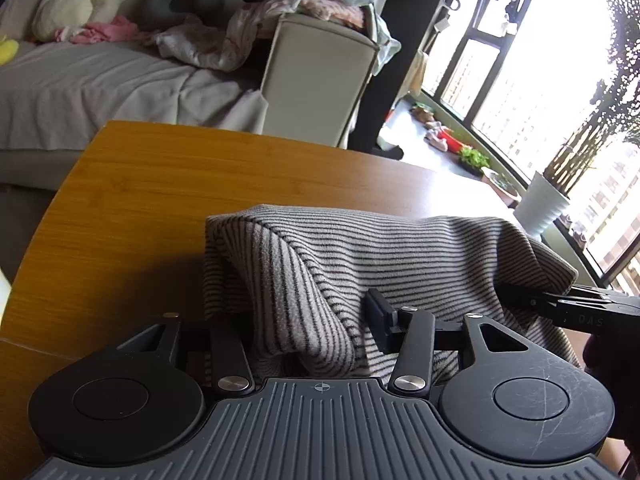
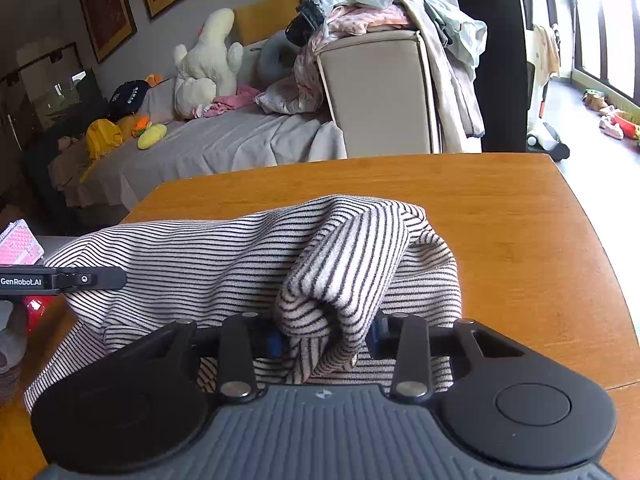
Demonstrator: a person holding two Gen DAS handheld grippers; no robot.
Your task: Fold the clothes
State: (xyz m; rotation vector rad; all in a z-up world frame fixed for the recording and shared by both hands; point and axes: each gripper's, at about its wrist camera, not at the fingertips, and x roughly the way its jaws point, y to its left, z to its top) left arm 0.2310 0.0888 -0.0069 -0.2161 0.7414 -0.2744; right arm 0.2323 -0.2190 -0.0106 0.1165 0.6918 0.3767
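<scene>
Garment: we see the grey-and-black striped knit garment (image 1: 400, 256) bunched in a long roll on the honey-coloured wooden table (image 1: 160, 200), lying along its near edge, one end draping off the table's left side in the right wrist view.
Left gripper (image 1: 308, 320): we hold it closed on a pinched ridge of the garment, cloth filling the gap between its fingers.
Right gripper (image 2: 326, 338): likewise clamped on a thick fold at the garment's other end.
Stage: we judge a fold is under way; how many are made, we cannot tell.
Risk, slip: the thick bunched knit could slide out of either grip if we pull apart unevenly.
Risk, skew: layers caught unequally could give a crooked fold.
Risk, drop: the end hanging off the table could drag the rest over.
</scene>
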